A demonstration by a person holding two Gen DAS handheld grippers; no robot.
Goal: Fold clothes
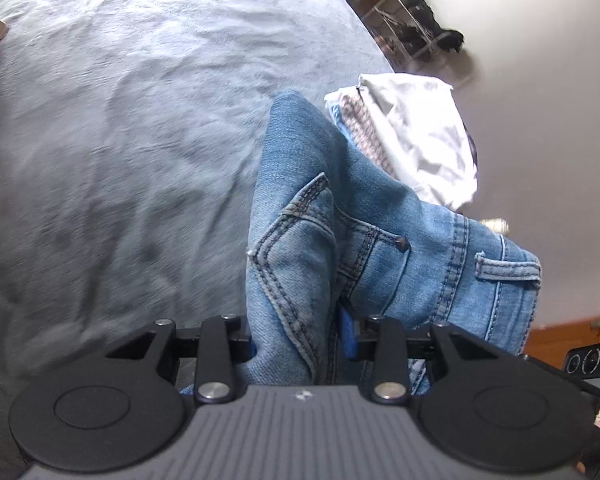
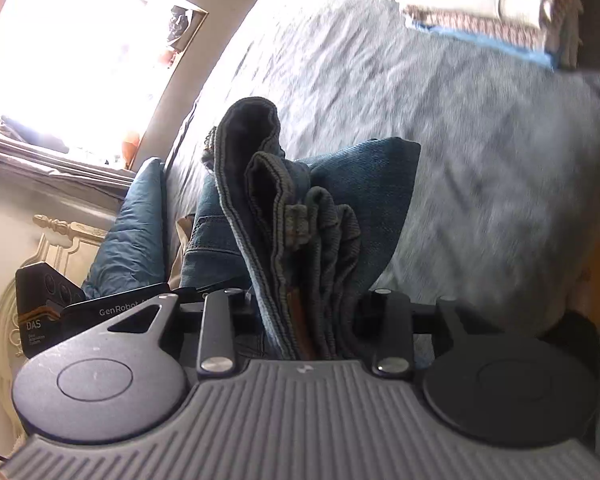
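Note:
Blue denim jeans [image 1: 300, 216] are bunched up and lifted over a grey-blue bed cover [image 1: 120, 120]. My left gripper [image 1: 300, 340] is shut on the jeans near a back pocket with double stitching; a belt loop shows at the right. In the right wrist view, my right gripper [image 2: 308, 320] is shut on several stacked folds of the same jeans [image 2: 292, 216], their hems and dark inner side facing the camera. The fingertips of both grippers are hidden by the cloth. The other gripper's black body [image 2: 44, 304] shows at the left.
A pile of folded clothes [image 1: 404, 132], white on top, lies at the bed's right edge, and again [image 2: 488, 4] at top right. A teal pillow [image 2: 132, 232], a bright window [image 2: 72, 52] and a carved headboard [image 2: 48, 240] lie left. A shoe rack [image 1: 412, 28] stands on the floor.

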